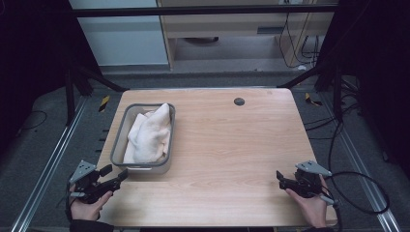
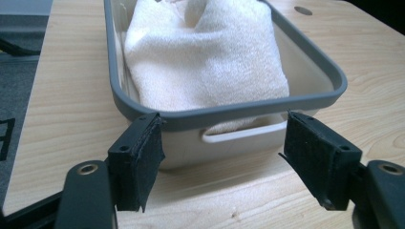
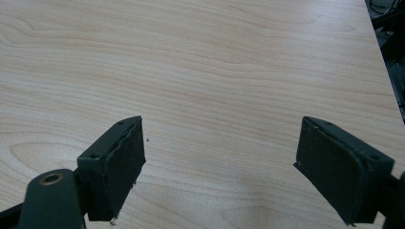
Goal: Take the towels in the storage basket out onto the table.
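A grey-rimmed white bin (image 1: 118,140) stands on the left half of the wooden table (image 1: 232,145), with a crumpled white towel (image 1: 151,133) lying in it. My left gripper (image 1: 115,176) is at the table's front left corner, just short of the bin's near end. In the left gripper view the bin (image 2: 315,62) and its handle slot (image 2: 243,135) sit right ahead of my open gripper (image 2: 222,143), and the towel (image 2: 210,57) rises above the rim. My right gripper (image 1: 279,177) rests low at the front right, open over bare wood (image 3: 219,143).
A small dark round hole (image 1: 239,101) marks the table's far side. Cables (image 1: 358,188) trail off the right edge by my right hand. Metal frame rails (image 1: 43,169) run along the floor to the left.
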A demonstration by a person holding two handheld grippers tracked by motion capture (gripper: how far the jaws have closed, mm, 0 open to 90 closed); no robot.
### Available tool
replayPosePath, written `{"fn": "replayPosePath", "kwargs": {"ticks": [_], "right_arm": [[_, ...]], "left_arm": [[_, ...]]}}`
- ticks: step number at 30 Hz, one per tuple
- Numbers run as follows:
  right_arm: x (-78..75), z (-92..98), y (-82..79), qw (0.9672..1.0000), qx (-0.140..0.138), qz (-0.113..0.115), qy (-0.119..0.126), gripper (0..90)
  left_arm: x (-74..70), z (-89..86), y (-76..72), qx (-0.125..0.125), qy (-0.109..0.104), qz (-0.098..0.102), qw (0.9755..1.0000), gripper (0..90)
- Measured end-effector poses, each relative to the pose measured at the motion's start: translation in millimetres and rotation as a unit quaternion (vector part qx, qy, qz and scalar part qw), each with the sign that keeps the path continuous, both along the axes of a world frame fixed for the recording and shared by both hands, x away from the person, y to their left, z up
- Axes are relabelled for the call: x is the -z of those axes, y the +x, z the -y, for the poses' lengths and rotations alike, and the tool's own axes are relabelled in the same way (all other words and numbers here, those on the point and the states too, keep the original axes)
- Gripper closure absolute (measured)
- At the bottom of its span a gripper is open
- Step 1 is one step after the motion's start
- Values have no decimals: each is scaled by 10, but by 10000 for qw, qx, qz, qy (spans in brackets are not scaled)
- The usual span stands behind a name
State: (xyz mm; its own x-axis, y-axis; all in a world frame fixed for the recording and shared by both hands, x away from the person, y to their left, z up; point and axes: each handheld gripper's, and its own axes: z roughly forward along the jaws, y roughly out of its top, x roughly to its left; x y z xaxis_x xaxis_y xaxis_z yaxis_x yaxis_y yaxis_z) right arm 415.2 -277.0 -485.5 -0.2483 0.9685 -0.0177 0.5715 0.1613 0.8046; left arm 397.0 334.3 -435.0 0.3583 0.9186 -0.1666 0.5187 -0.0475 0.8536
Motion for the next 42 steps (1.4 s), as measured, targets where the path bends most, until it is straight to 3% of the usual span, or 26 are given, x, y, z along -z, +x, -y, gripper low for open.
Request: {"fn": "replayPosePath", "kwargs": {"ticks": [8, 23, 37, 42], "right_arm": [[-2, -3, -6, 10000, -19, 10, 8, 181], [3, -10, -7, 10000, -52, -11, 9, 197], [19, -2, -15, 10000, -1, -33, -44, 190], [18, 0, -14, 10000, 6, -42, -36, 178]], "left_arm": [[-137, 3, 21, 22, -8, 113, 9999, 290], [-291, -25, 54, 32, 15, 147, 9999, 290], [-515, 1, 203, 124, -27, 270, 9996, 288], [-635, 27, 274, 177, 48, 263, 9995, 285]]}}
